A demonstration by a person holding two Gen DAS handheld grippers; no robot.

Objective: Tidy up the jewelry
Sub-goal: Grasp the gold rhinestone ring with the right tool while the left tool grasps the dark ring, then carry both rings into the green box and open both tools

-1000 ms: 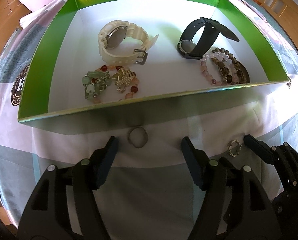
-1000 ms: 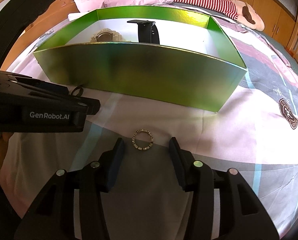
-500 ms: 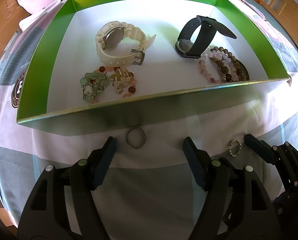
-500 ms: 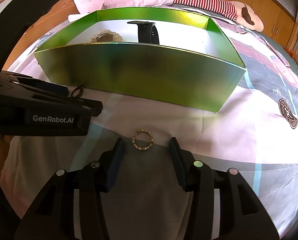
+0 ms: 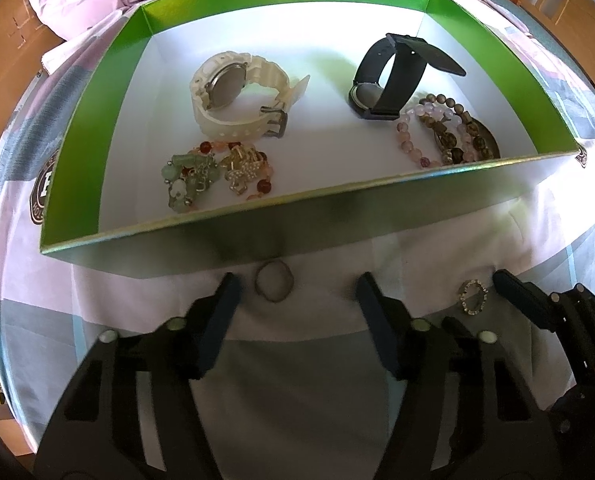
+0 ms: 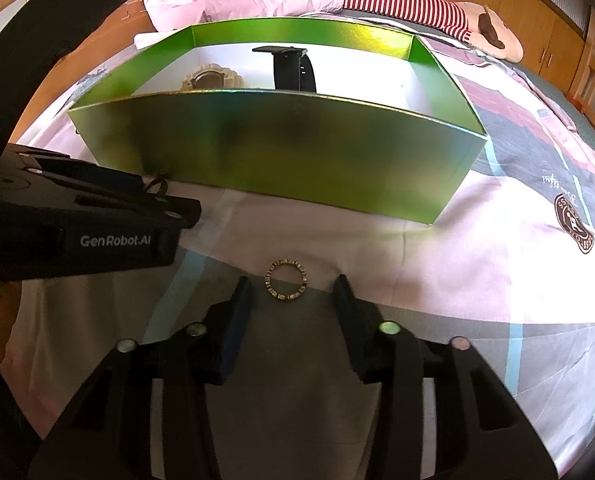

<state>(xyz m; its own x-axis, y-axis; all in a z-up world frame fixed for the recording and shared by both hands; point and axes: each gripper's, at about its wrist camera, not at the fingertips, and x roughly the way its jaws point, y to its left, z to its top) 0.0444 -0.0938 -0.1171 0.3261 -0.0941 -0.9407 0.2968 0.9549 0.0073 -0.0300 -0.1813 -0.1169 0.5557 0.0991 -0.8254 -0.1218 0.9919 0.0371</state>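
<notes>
While both tools (image 5: 295, 292) (image 6: 291, 286) gape | left view alone shows bracelets (image 5: 447, 134) | studded ring (image 6: 287, 279) between right fingers

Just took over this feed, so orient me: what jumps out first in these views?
The bright green box on the bedspread, holding a white watch, a black watch and beaded bracelets. In front of it two rings lie loose: a plain ring ahead of the open left gripper, a studded ring ahead of the open right gripper.

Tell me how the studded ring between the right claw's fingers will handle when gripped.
The studded ring looks rigid and probably light. Lying flat on soft bedding, it may press in or skid. Its thin band could slip from the right claw.
</notes>
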